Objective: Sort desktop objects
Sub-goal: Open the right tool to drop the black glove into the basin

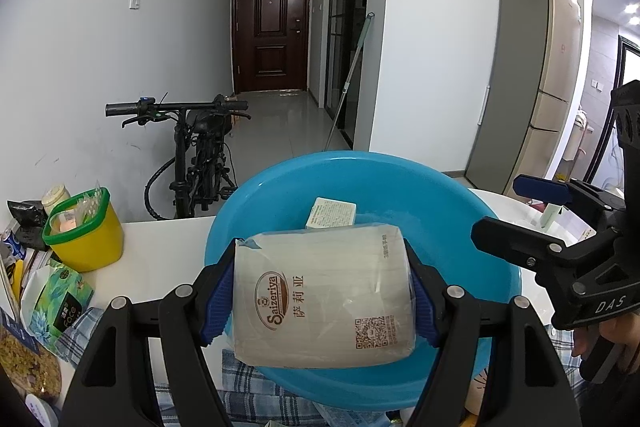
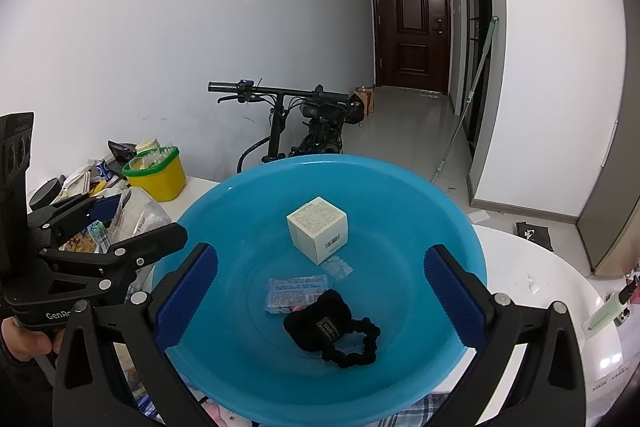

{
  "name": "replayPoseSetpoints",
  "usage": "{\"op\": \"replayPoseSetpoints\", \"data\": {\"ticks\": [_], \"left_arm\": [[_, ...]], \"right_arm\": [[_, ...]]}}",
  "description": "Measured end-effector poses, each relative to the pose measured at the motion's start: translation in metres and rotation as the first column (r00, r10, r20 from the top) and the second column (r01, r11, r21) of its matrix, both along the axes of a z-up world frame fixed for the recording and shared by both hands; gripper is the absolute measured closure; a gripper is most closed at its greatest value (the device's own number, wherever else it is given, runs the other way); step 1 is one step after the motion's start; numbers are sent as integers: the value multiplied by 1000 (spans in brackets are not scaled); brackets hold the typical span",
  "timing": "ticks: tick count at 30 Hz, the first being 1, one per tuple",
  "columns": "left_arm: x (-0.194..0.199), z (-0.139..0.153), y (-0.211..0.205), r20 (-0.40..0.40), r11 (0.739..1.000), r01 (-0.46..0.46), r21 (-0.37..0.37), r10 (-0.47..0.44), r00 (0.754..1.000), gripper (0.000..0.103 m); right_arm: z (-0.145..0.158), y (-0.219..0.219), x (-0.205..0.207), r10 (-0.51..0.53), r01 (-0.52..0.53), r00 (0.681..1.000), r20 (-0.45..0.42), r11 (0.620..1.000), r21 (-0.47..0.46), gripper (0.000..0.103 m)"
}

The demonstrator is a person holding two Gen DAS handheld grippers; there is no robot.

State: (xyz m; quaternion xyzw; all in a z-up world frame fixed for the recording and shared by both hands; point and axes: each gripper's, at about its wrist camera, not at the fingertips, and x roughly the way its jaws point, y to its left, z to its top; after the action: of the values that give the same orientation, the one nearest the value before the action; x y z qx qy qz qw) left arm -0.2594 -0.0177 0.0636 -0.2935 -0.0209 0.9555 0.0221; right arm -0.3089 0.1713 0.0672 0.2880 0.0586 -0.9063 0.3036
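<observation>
Left gripper [image 1: 322,301], jaws clamped across the short sides of the plastic-wrapped white napkin pack [image 1: 324,297], holds it directly above the round blue plastic basin [image 1: 480,227], while right gripper [image 2: 320,291] hovers empty, jaws apart.

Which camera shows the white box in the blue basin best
The right wrist view: the white box sits fully exposed in the blue basin, barcode visible. In the left wrist view only its top peeks out behind the napkin pack held by the left gripper.
</observation>
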Motion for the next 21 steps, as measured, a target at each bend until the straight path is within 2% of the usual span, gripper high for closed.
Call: {"op": "replayPoseSetpoints", "data": {"ticks": [21], "left_arm": [[0,-1,8,9,1000,5,-7,-5,1000,28]], "right_arm": [[-4,0,0,2,-2,1000,7,1000,-4,0]]}}
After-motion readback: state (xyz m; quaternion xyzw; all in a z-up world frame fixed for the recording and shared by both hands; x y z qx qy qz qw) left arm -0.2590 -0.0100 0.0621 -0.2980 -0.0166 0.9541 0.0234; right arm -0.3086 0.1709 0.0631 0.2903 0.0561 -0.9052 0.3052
